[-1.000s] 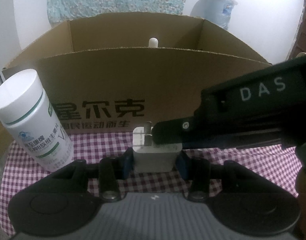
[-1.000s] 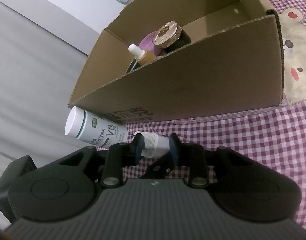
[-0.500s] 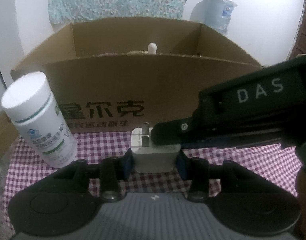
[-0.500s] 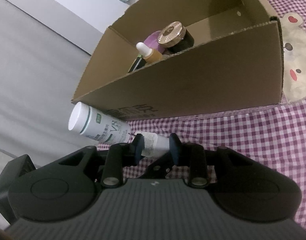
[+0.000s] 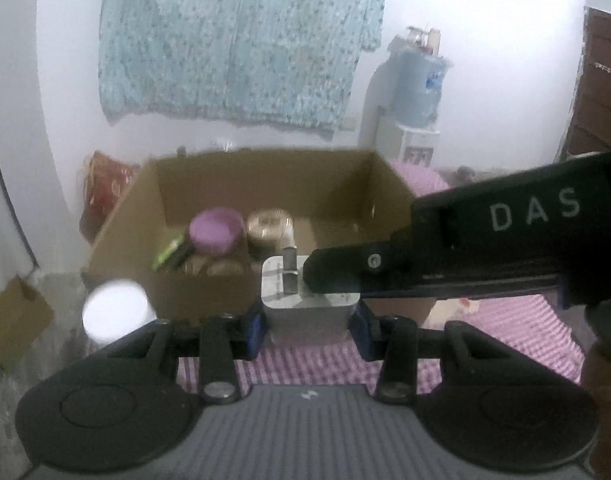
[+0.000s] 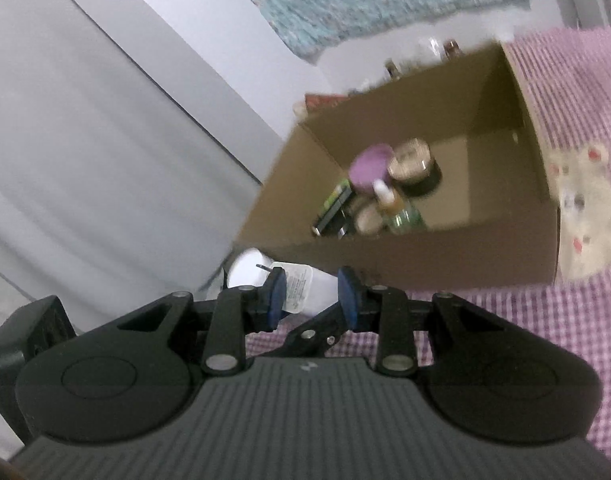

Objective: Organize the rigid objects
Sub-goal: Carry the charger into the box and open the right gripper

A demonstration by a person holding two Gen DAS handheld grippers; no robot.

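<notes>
**Both tongs clamping one charger, up by the box**

L gripper (image 5: 307, 326) is squeezing a white charger (image 5: 310, 307) btwn its blue pads (image 5: 255, 330), prongs pointing up and fwd toward the box (image 5: 209, 300). R gripper (image 6: 311, 298) is closing on the same charger (image 6: 305, 288) from the other side; its pads (image 6: 275, 296) are pressing the labelled face, w/ a prong poking out to the left of them. In the left wrist view the R gripper's black body, lettered "DAS", is reaching in from the right, and its tip (image 5: 331, 276) is sitting on the charger's top right.

Charger is hanging in front of the box's near wall, over the checked cloth (image 5: 517, 336), not inside the box.

Just left of the charger, outside the box's near-left corner, a white bottle (image 5: 115, 312) is standing; only its cap is showing, blurred. Same bottle (image 6: 247, 272) is peeking out behind the charger in the right wrist view.

Inside the box, toward its left half: a purple lid (image 5: 215, 232), a gold-topped jar (image 5: 270, 228) touching it on the right, a green-and-black pack (image 6: 333, 208) leaning at the left, a dropper bottle (image 6: 385, 196) and a green bottle (image 6: 405, 218) nearer the front wall. Box's right half is showing bare floor (image 6: 451, 184).

Right of the box, a bear-print mat (image 6: 581, 200) is lying on the cloth. Behind the box, a teal floral cloth (image 5: 233, 40) is hanging on the wall and a water dispenser (image 5: 417, 92) is standing at the back right. Frames are motion-blurred.
</notes>
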